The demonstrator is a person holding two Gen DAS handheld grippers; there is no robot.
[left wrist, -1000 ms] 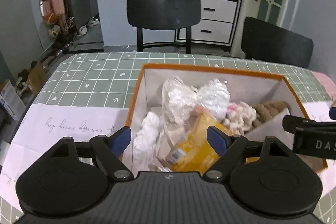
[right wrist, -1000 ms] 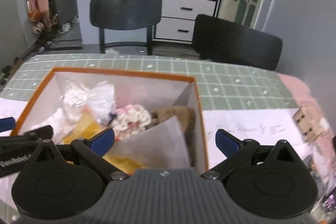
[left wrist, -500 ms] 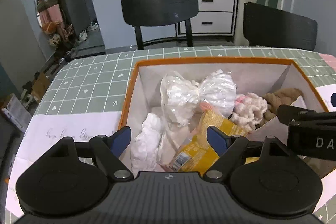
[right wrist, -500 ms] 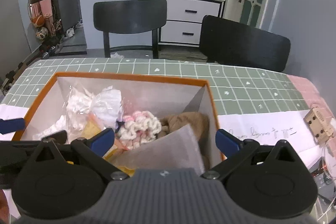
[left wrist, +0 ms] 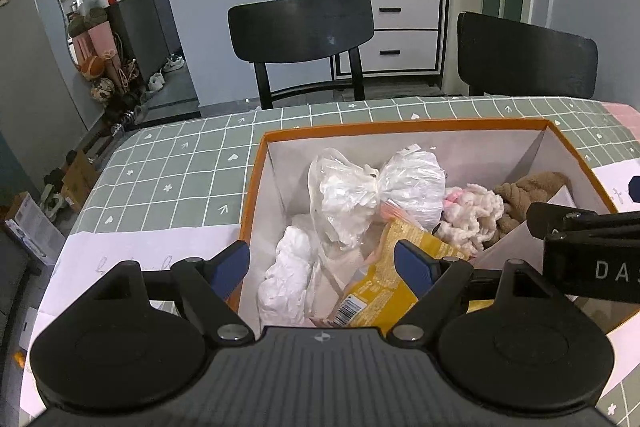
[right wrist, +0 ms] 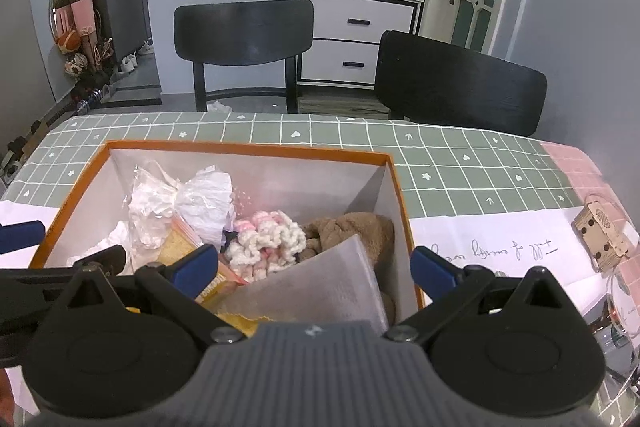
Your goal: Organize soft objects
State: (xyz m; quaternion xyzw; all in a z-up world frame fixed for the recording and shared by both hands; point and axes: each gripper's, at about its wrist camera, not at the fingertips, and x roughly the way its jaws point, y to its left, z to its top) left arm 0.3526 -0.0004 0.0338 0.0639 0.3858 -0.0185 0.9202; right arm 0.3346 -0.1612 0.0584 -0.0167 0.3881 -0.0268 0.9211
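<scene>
While the green checked tablecloth (left wrist: 168, 163) spreads over the whole table, an orange-rimmed box (left wrist: 400, 127) with pale grey inner walls sits on it, holding all the soft things. White paper sheets with handwriting (right wrist: 500, 247) lie on the cloth on both sides of the box. Two black chairs (right wrist: 244, 27) stand behind the table.

Inside the box, a crinkled clear plastic bag (left wrist: 376, 191) knotted in the middle lies toward the far wall. A white wad (left wrist: 286, 275) sits below it by the left wall. A yellow snack packet (left wrist: 380, 287) leans near the front. A cream and pink knitted piece (right wrist: 266, 241) lies beside a brown plush (right wrist: 352, 231), which rests against the right wall. A grey flap (right wrist: 320, 287) slants over the front right corner.

The left gripper (left wrist: 322, 267) hangs above the box's near left part, its blue-tipped fingers spread wide and holding nothing. The right gripper (right wrist: 314, 263) hovers over the near right part, likewise spread wide and empty, one finger over the box and the other outside its right wall. A small wooden block (right wrist: 600, 235) lies on the paper at far right.
</scene>
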